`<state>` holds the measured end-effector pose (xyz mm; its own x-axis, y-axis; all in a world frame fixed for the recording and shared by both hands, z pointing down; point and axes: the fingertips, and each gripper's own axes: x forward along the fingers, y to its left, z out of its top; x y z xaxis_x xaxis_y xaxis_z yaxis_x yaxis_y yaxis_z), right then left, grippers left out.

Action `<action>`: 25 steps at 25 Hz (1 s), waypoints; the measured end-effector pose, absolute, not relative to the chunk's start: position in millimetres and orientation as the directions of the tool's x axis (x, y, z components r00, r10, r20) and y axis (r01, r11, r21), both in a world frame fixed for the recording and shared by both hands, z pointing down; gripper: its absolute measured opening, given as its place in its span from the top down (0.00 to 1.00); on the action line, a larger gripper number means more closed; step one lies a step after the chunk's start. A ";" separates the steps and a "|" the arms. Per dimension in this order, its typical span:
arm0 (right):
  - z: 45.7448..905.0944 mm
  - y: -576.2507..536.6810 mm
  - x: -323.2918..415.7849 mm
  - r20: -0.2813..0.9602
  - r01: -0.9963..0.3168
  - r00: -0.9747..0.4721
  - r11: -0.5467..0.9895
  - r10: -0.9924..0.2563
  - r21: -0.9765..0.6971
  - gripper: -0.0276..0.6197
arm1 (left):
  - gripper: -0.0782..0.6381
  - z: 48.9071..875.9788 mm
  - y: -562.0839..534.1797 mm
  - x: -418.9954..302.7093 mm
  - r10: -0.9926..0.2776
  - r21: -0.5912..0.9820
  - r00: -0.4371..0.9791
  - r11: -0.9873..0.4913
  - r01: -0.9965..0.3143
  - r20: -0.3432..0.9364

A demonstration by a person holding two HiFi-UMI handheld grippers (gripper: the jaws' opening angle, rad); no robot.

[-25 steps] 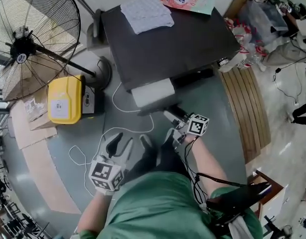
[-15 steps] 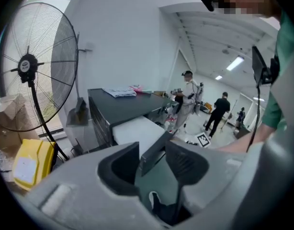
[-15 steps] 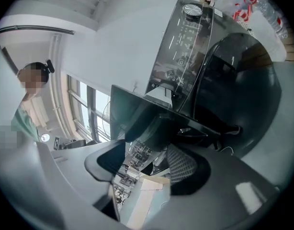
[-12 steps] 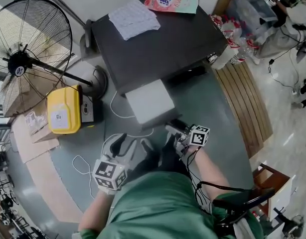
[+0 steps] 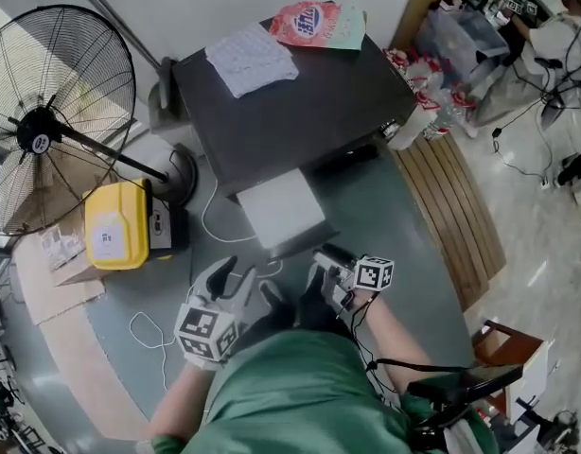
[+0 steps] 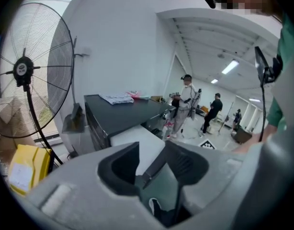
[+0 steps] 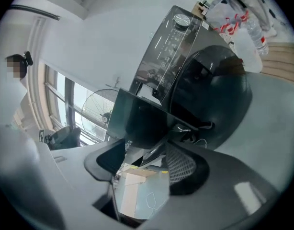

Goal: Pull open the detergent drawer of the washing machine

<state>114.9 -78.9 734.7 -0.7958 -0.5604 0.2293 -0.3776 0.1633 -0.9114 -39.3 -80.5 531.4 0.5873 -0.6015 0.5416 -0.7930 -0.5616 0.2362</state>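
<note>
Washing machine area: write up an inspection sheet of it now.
Surface: grey floor, washing machine standing on it.
Job's things: drawer pulled out.
Clutter: cloth and detergent bag on the machine; yellow box on the floor.
Grippers: right gripper clamps the drawer front; left gripper open, empty.
Cables: white cable on the floor.
Surroundings: fan, wooden slats, people beyond.
</note>
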 end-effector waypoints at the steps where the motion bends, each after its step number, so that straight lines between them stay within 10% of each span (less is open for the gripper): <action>1: 733.8 -75.5 117.8 0.258 -0.402 -0.790 0.152 -0.556 -0.903 0.55 | 0.66 529.8 -82.4 -40.8 -0.607 0.238 0.588 -0.559 -0.794 0.535; 11: 642.9 -85.4 136.5 0.370 -0.629 -0.697 0.275 -0.615 -0.727 0.70 | 0.69 511.0 -102.5 -66.5 -0.685 0.241 0.556 -0.506 -0.828 0.471; 25: 423.4 -154.5 72.2 0.191 -0.771 -0.625 0.561 -0.757 -0.303 0.80 | 0.81 439.1 -146.6 -135.9 -0.839 0.206 0.449 -0.402 -0.892 0.307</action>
